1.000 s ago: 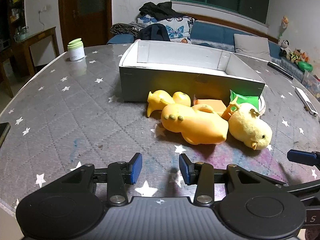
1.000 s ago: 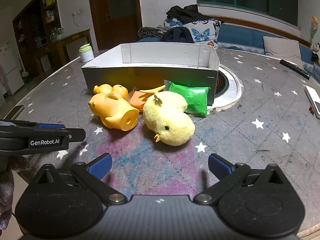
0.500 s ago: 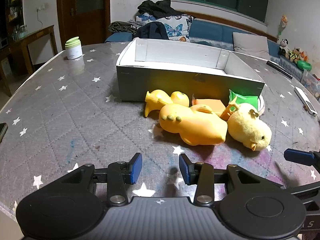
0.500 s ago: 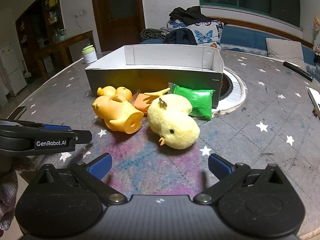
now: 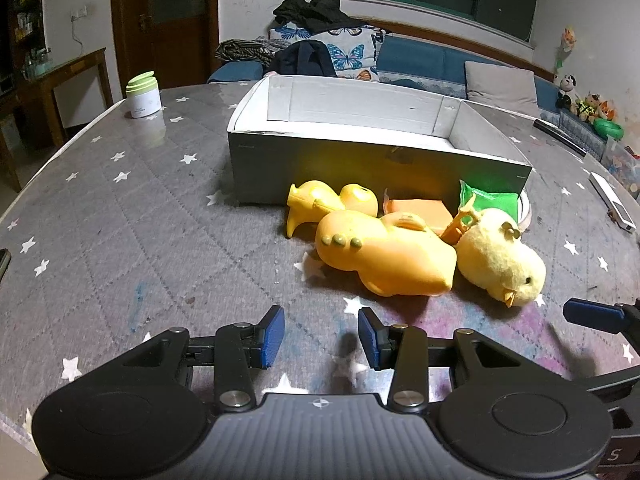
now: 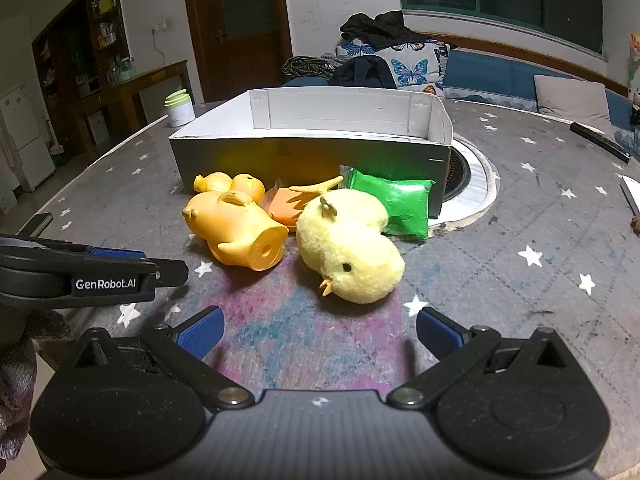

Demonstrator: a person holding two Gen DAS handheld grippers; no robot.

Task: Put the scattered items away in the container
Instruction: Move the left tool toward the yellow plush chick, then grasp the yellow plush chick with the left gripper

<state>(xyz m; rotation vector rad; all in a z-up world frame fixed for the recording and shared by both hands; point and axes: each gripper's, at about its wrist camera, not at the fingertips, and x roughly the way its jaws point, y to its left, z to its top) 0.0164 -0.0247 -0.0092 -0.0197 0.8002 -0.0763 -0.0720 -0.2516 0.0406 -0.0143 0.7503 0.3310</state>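
An open grey box point(image 5: 376, 160) point(image 6: 312, 152) stands mid-table. In front of it lie a large orange rubber toy point(image 5: 384, 256) point(image 6: 236, 232), a small yellow duck point(image 5: 328, 200) point(image 6: 228, 184), an orange packet point(image 5: 416, 210) point(image 6: 282, 208), a green packet point(image 5: 492, 200) point(image 6: 400, 204) and a yellow plush chick point(image 5: 500, 260) point(image 6: 348, 248). My left gripper point(image 5: 321, 336) is partly open and empty, short of the rubber toy. My right gripper point(image 6: 318, 330) is wide open and empty, just short of the chick.
A white jar with a green lid point(image 5: 143, 96) stands far left. A round inset ring point(image 6: 472, 176) lies right of the box. A phone point(image 6: 38, 224) lies at the left edge, a remote point(image 5: 560, 132) and a white device point(image 5: 612, 202) at the right.
Both grippers have moved forward toward the toys, which look larger and nearer. The jaw openings are unchanged.
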